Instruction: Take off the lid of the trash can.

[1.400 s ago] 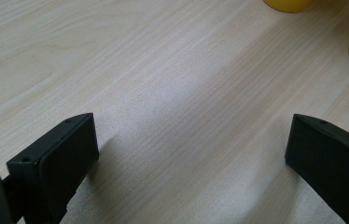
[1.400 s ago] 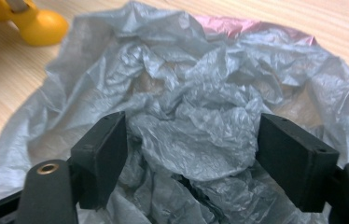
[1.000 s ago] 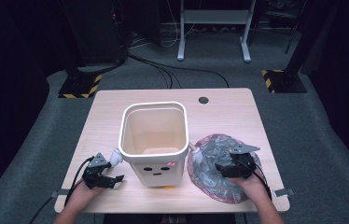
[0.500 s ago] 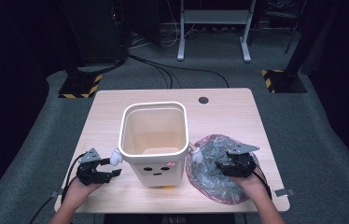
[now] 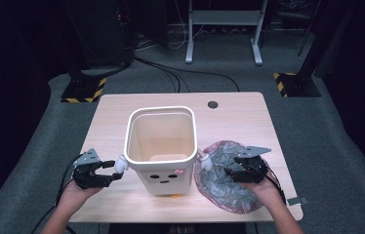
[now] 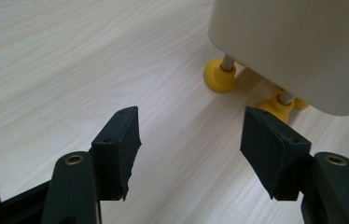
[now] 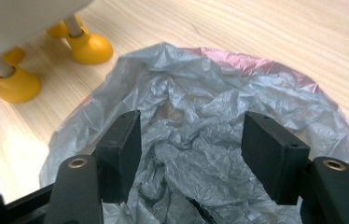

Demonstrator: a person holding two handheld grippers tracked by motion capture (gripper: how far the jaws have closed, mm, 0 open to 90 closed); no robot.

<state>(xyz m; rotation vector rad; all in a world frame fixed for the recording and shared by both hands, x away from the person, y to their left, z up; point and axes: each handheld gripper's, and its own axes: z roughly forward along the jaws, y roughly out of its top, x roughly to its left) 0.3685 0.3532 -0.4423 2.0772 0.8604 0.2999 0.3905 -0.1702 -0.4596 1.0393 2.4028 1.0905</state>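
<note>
In the high view the wooden table (image 5: 239, 122) is lit evenly from above, while the floor and the far background are left dim, almost black at the left and right edges. The picture is soft and slightly grainy. Short shadows are cast near the cream bin (image 5: 162, 146). In the left gripper view a bright glare is spread over the tabletop at far left, and the black jaws are rendered sharply. In the right gripper view the crumpled grey plastic bag (image 7: 200, 140) is evenly lit, with faint sheen on its creases.

Your pale wooden surface (image 5: 239, 122) on grey carpet floor (image 5: 317, 146), dark room, white metal frame legs (image 5: 222, 29), black cables (image 5: 171, 73) behind.
</note>
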